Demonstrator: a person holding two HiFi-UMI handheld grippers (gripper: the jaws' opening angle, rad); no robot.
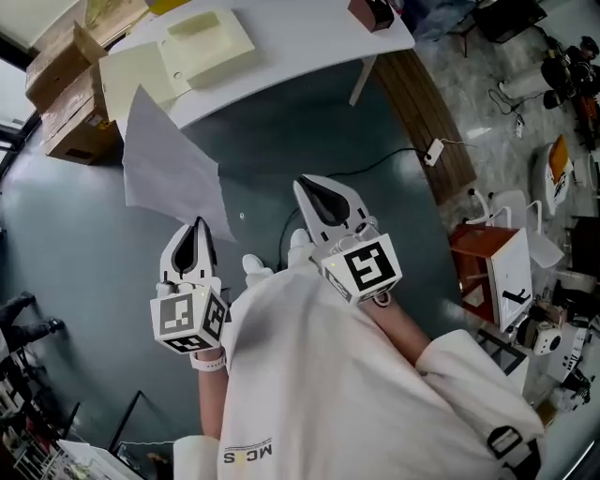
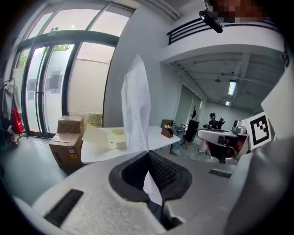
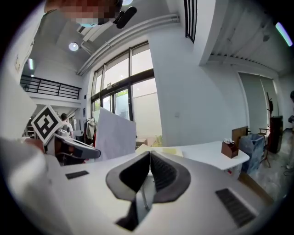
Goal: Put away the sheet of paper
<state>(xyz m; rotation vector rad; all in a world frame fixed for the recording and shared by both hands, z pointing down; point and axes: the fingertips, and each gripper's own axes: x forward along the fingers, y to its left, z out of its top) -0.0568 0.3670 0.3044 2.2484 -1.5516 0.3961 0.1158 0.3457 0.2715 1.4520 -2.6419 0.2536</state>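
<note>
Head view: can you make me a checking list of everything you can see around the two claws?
Surface: white round table, standing on a dark grey floor.
Job's things: thin white sheet of paper, pinched at one end, not yet put away.
Clutter: cream flat pieces and small brown box on the table; brown cardboard boxes on the floor beside it.
Grippers: left claw shut on the sheet; right claw shut, nothing in it.
Cables: black cable across the floor to a white plug block.
Surroundings: tall windows; orange and white bag.
</note>
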